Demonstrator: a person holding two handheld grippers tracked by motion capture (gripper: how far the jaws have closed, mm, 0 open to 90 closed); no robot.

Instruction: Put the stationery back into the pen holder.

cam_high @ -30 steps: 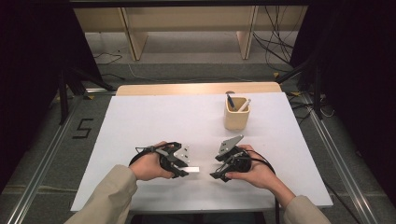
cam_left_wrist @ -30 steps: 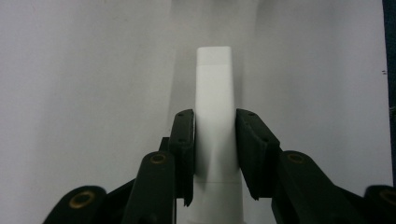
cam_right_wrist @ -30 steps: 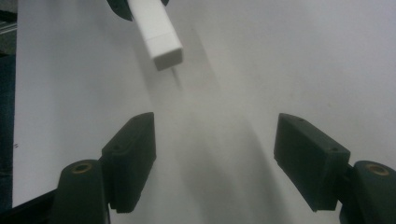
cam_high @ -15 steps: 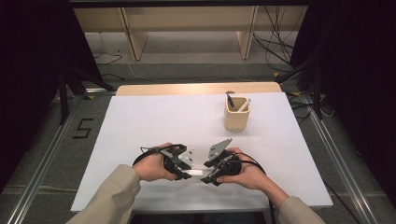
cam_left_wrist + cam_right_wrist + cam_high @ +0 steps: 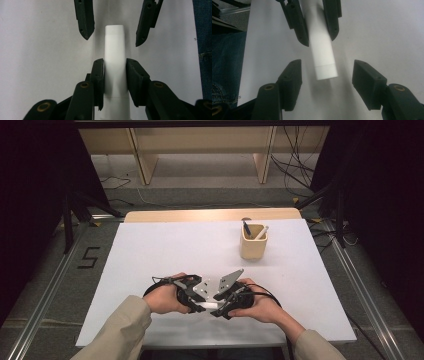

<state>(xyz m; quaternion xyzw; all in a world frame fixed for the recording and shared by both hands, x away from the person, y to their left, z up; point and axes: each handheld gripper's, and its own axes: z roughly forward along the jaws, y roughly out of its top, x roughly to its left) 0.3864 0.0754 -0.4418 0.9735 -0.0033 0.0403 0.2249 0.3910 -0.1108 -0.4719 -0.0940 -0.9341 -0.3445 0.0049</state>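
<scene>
Two grippers meet low over the white table [image 5: 165, 245]. The left gripper [image 5: 201, 306] clamps a white tube [image 5: 114, 57] held level just above the sheet. The right gripper [image 5: 216, 310], its jaws just closing, straddles the tube's free end without touching.

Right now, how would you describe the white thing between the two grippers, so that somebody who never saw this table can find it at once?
Start at the white table and look at its near edge, where two hands meet. There the left gripper is shut on a white marker, a plain tube lying level. Unlike the pens standing in the beige cup farther back, it points its capped end between the open jaws of the right gripper.
</scene>
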